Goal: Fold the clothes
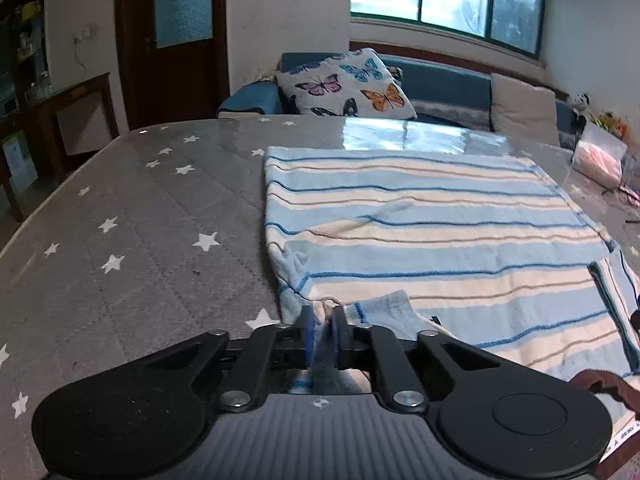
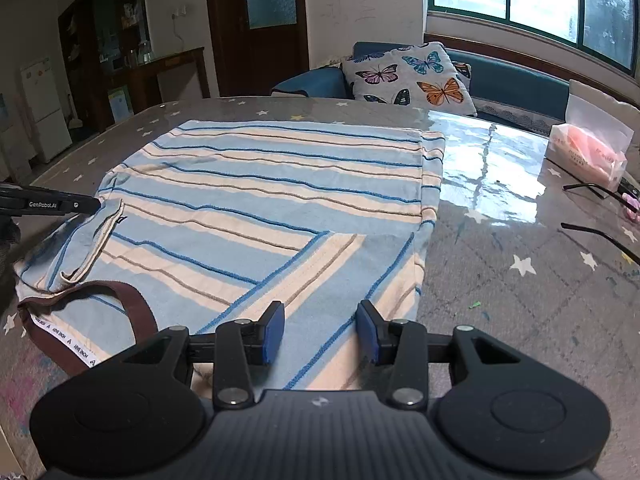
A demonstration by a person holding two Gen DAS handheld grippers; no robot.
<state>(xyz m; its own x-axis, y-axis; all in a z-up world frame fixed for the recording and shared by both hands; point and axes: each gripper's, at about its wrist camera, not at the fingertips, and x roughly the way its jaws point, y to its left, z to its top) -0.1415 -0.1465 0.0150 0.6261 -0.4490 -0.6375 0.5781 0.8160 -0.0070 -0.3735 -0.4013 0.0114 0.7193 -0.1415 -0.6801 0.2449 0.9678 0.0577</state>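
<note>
Striped cloth, pale blue and cream with thin blue and brown lines: the garment [image 2: 260, 208] is lying mostly flat on the table [image 2: 500, 280], taking up the left and middle of the right wrist view. Its brown collar band [image 2: 136, 312], with a white printed tape along the inside, is sitting at the near left edge. One sleeve is lying folded in across the body, its stripes running diagonally against the rest.

Left gripper [image 1: 322, 322]: the jaws are sitting almost fully together, pinching a bunched fold at the garment's near left corner. Cloth is showing between the blue pads [image 1: 308, 332] and rumpling up just ahead of them. In the right wrist view the same tool is entering from the left edge as a dark bar touching the cloth.

Right gripper [image 2: 320, 332]: the jaws are standing wide apart, holding nothing. It is hovering over the near edge of the garment, with striped cloth visible in the gap; whether the fingertips [image 2: 274, 320] are touching the cloth, cannot tell.

Table covering is grey with white stars under a glossy clear sheet. A tissue pack [image 2: 588, 152] is resting at the far right. A butterfly cushion [image 2: 412, 76] is leaning on the sofa [image 2: 516, 80] beyond the table.
</note>
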